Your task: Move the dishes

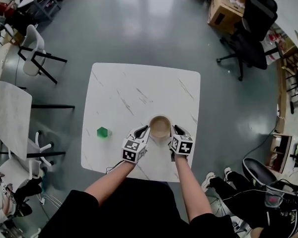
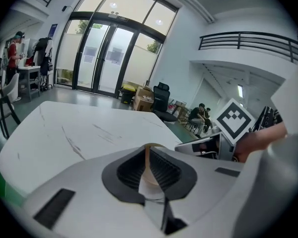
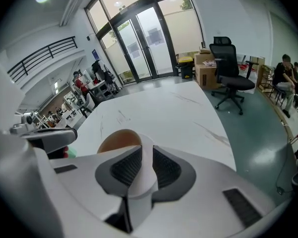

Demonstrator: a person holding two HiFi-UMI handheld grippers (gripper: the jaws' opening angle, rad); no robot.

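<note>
1. Nearest me: my forearms in black sleeves at the bottom of the head view, both reaching onto the white marble-look table.
2. Left gripper: clamped on the left rim of the bowl. The left gripper view shows the thin tan rim edge pinched between the ribbed pads.
3. Right gripper: at the bowl's right side. In the right gripper view its jaws stand a little apart, with the bowl's white outer wall in the gap. I see no squeeze on it.
4. Bowl: white outside, tan inside, upright. It sits between my two grippers over the table's near half, right of centre. Can't tell if its base is down on the top.
5. Markings: left marker cube and right marker cube carry black-and-white square code patterns. Print on the cardboard boxes on the floor beyond is too small to read.
6. Green block: on the table left of the left gripper, well apart from the bowl.
7. Around: black office chair far right, white chair far left, second white table at the left edge.
</note>
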